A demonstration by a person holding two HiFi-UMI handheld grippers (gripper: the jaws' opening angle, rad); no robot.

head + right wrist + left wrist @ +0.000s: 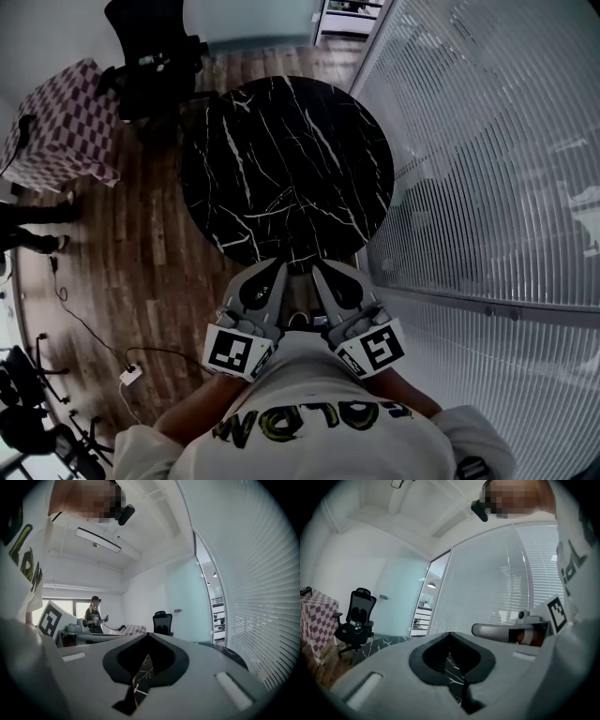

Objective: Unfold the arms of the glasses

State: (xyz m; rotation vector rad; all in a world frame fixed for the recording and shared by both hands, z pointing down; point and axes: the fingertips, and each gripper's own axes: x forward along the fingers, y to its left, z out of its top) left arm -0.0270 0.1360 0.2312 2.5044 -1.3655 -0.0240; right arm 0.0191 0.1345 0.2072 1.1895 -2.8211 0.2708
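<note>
Well, both my claws are pressed shut with nothing between them: the left claw (277,268) and the right claw (318,268) hang side by side at the near rim of the round black worktop (234,141). I count two claws, one worktop, and at most one pair of glasses (280,200), if that faint thin outline near the worktop's middle is them; the white veins make it hard to tell. I judge them light, thin, weak at the hinges and slippery on the lenses. I'd pinch the frame front with one claw and ease each arm out near its tip with the other.
</note>
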